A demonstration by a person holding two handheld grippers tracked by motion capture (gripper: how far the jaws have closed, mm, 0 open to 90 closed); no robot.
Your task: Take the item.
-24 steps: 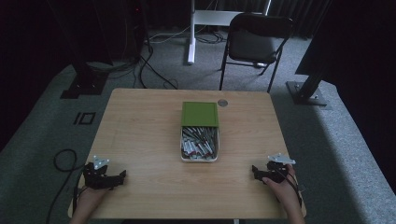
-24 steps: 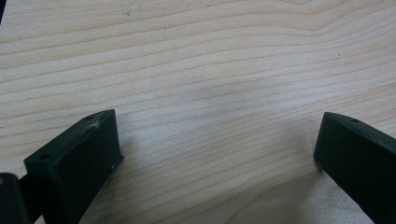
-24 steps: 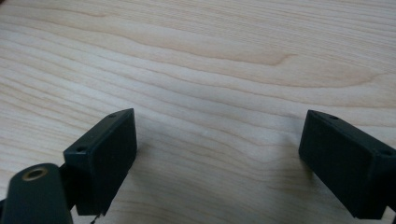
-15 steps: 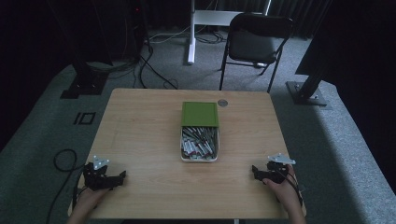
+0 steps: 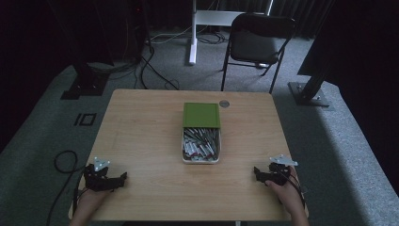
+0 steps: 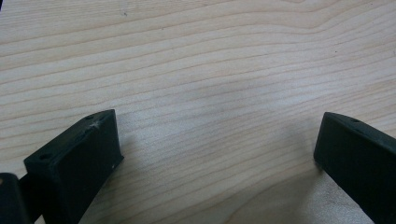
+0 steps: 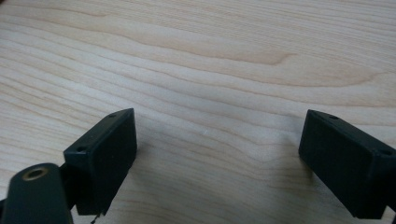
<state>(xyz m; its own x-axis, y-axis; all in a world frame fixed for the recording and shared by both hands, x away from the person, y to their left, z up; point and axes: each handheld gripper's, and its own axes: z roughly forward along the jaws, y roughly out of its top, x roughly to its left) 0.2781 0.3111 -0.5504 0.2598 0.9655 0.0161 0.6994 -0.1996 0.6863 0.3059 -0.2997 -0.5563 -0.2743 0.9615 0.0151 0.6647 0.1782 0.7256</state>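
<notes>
A white box [image 5: 201, 160] full of several silvery pen-like items sits mid-table, its green lid [image 5: 201, 115] slid back over the far half. My left gripper [image 5: 123, 177] rests at the front left of the wooden table [image 5: 141, 127], a hand behind it. In the left gripper view the left gripper [image 6: 217, 140] has its black jaws wide apart over bare wood, nothing between them. My right gripper [image 5: 255, 172] lies at the front right, also hand-held. The right gripper [image 7: 217, 140] stands open over bare wood in its own view.
A small round grey disc [image 5: 224, 103] lies near the table's far edge, right of the lid. Beyond the table stand a black folding chair [image 5: 256, 44], a white stand [image 5: 194, 33], dark equipment bases and cables on grey carpet.
</notes>
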